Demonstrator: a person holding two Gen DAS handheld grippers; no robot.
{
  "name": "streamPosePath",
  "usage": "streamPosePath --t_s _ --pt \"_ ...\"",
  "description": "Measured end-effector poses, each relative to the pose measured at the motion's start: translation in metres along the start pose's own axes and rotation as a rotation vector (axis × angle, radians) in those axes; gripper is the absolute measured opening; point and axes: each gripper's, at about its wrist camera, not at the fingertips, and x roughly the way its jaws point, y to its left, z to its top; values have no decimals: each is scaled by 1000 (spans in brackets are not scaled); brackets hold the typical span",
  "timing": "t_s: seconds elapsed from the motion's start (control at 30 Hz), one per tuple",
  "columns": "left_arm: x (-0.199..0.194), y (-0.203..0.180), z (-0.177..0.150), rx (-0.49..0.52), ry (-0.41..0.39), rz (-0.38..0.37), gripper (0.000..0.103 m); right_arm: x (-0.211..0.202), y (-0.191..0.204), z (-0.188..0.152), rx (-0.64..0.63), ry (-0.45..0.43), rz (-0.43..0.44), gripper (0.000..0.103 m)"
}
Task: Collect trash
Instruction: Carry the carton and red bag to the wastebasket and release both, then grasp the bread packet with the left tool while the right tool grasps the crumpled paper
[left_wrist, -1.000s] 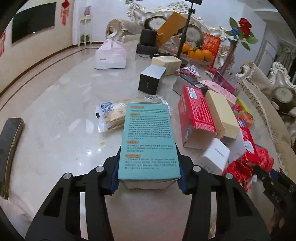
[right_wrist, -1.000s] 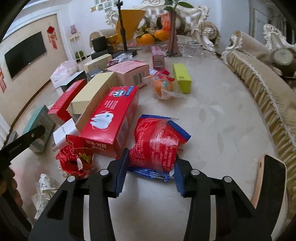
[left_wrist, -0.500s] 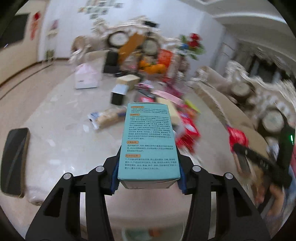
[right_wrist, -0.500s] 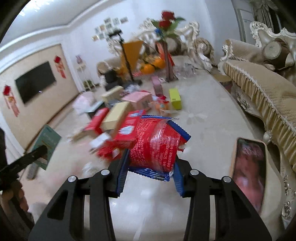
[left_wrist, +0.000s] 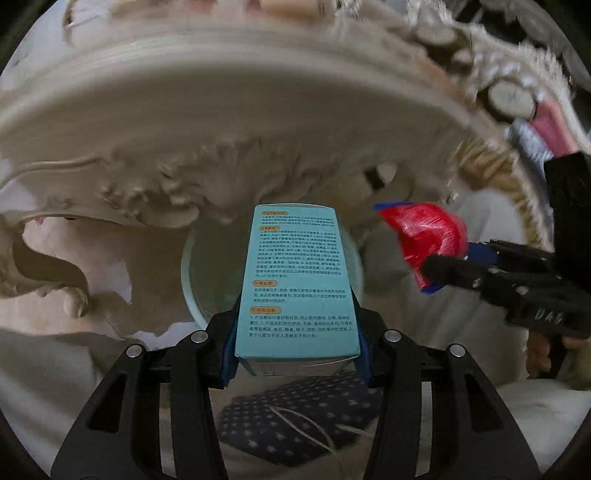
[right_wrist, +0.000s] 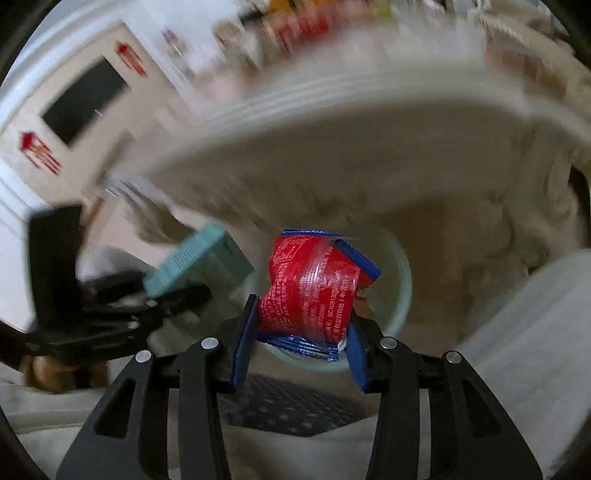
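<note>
My left gripper (left_wrist: 295, 354) is shut on a teal printed box (left_wrist: 295, 280) and holds it above a pale green bin (left_wrist: 190, 280) on the floor. My right gripper (right_wrist: 301, 345) is shut on a red and blue snack bag (right_wrist: 310, 288) over the same bin (right_wrist: 400, 291). The right gripper with the bag (left_wrist: 424, 236) shows at the right of the left wrist view. The left gripper with the box (right_wrist: 195, 262) shows at the left of the right wrist view.
The carved cream table edge (left_wrist: 221, 122) curves overhead, close behind the bin. A dark star-patterned slipper (left_wrist: 295, 417) lies on the floor in front of the bin. A sofa with fringe (left_wrist: 509, 96) is at the right.
Both grippers have swung off the tabletop and down below its edge, carrying the box and the bag over the bin. Both views are blurred by motion.
</note>
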Motion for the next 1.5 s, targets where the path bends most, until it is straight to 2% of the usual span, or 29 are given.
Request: streamPosePath --t_s 0.07,0.2,0.27,0.3,0.33,0.4,0.43,0.53,0.63,0.73,0.8,0.87,1.0,1.07,1.13,1.37,1.5 --pt "20 -1 1 18 36 8 48 15 -2 3 1 21 -9 41" --pt "33 -4 -3 34 62 11 49 33 1 8 -28 37 -40 41" --pt "36 -2 -5 31 72 8 54 38 1 8 -44 40 -38 42" --pt "39 0 -5 26 85 20 70 40 3 7 -51 38 -36 46" --pt "40 -2 -5 20 88 36 74 38 -1 2 -54 37 -41 60" --pt "44 3 -7 2 88 54 79 37 -5 -1 -59 21 -97 71" --pt "45 6 -6 -11 92 58 85 36 -7 0 -55 19 -99 71" --pt "46 11 -7 -35 85 69 86 31 -14 2 -23 15 -100 71" --pt "36 13 -8 -5 51 118 90 20 -15 4 -34 -1 -110 71" --pt "6 6 -8 51 -21 138 90 -5 -8 6 -55 -42 -81 71" --pt "-28 5 -3 76 -92 128 90 -29 0 12 -77 -101 -52 71" --pt "-61 7 6 89 -174 112 90 -61 9 23 -95 -207 -13 71" --pt "-127 23 44 150 -374 137 90 -89 26 58 -129 -376 17 72" --pt "-142 40 73 179 -426 183 90 -84 35 80 -159 -402 -8 72" --pt "-147 55 100 200 -443 225 90 -75 45 103 -189 -420 -11 72" --pt "-115 116 211 273 -361 365 90 -40 59 154 -185 -416 -64 72" --pt "-97 143 248 269 -323 316 90 -29 57 166 -147 -373 -49 72"
